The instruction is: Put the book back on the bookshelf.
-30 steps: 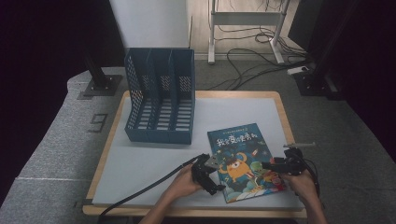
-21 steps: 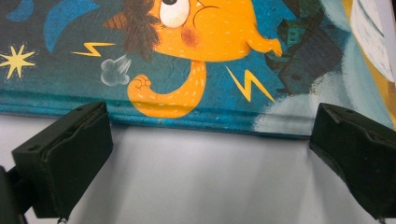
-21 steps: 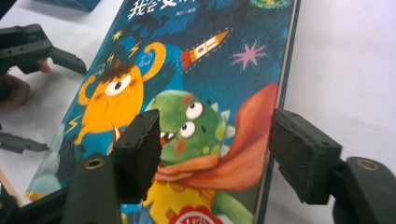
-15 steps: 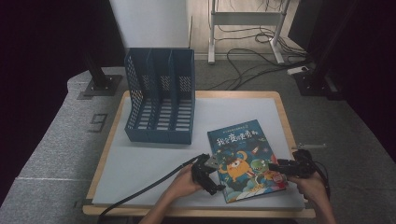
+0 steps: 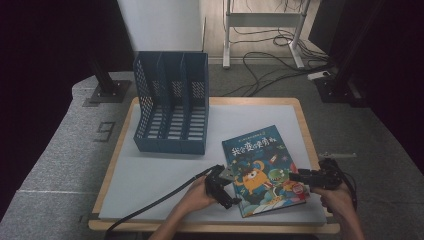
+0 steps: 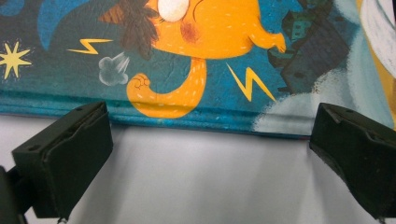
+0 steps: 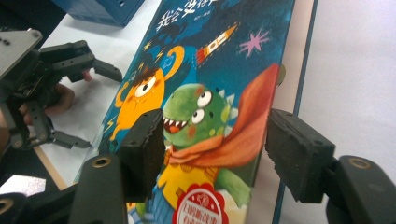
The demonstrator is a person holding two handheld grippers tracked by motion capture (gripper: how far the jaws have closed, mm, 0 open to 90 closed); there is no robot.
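A: Picture book lies flat on the white table, cover up, in front and to the right of the blue file rack. What do we read at its left edge?

B: We see the left gripper just beside that edge, jaws spread wide, nothing between them.

A: And the right gripper?

B: Its jaws have just been closing; they straddle the book's right edge. Whether the pads press, we cannot tell.

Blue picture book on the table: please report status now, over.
Left gripper open at the book's left edge. Right gripper straddling the right edge of the blue picture book, grip unconfirmed. Blue plastic file rack stands apart; path clear.
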